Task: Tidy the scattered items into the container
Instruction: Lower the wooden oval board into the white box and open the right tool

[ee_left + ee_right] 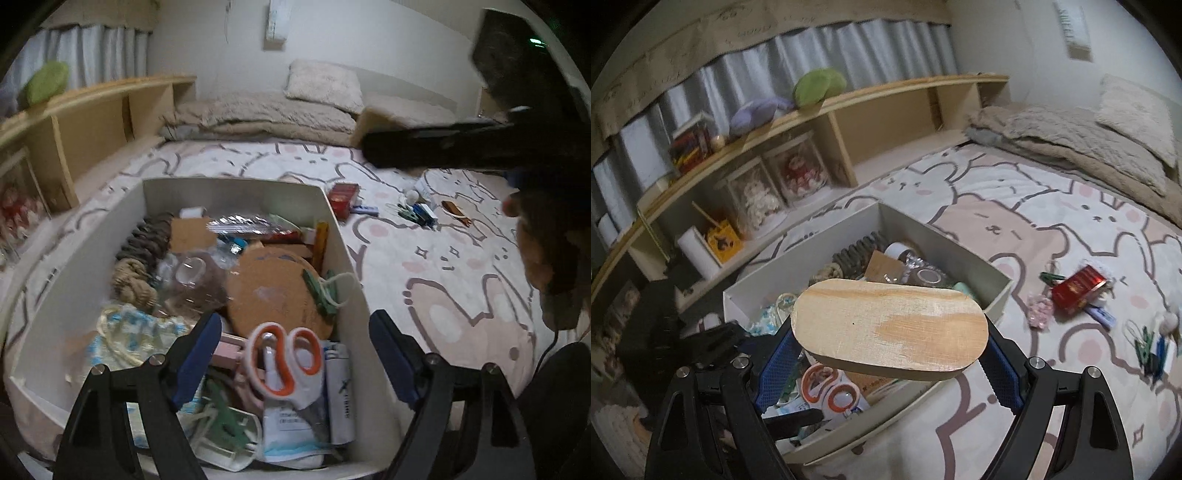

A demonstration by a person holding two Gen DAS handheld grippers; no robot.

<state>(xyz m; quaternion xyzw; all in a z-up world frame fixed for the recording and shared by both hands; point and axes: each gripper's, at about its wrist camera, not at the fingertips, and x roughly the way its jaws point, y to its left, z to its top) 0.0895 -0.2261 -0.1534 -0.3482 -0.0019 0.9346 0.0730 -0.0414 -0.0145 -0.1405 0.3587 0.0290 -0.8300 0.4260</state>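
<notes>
A white box (343, 258) full of items sits on the bunny-print bedspread; it also shows in the right wrist view (993, 295). My left gripper (291, 365) is open and empty, low over the box above orange-handled scissors (284, 358). My right gripper (886, 354) is shut on an oval wooden block (890, 326), held above the box's near side. In the left wrist view the block's end (373, 122) shows at the upper right on the dark right gripper. A red box (1076, 290), clips (1145, 349) and small items lie scattered on the bedspread.
A wooden shelf (827, 110) with jars and plush toys runs along the left. Folded blankets and a pillow (1134, 107) lie at the bed's far end. The box holds a cork disc (273, 291), rope, masks and a bottle.
</notes>
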